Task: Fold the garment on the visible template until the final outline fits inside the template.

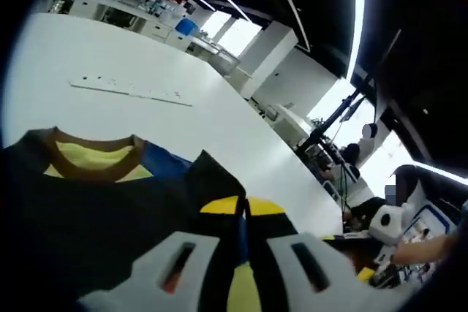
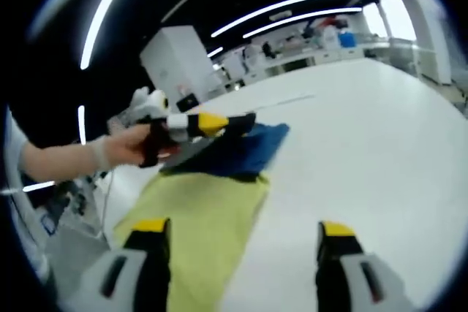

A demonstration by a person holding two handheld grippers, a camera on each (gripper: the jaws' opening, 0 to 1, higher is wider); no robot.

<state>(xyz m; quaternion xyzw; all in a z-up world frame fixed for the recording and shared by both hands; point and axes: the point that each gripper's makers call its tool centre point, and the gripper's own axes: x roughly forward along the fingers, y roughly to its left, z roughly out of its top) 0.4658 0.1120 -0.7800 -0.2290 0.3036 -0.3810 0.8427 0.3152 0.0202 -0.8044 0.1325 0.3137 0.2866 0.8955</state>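
Garment: soft knit shirt, dark body, brown ribbed collar, yellow inner lining, blue patch at the shoulder, yellow-banded sleeve. It lies on the smooth white surface, part lifted. Left claw: pale jaws clamped on the sleeve fabric, cloth bunched between them. In the right gripper view the garment shows yellow and blue; right claw hangs jaws apart, nothing between, one jaw over the yellow cloth.

Lab: white benches, strip lights
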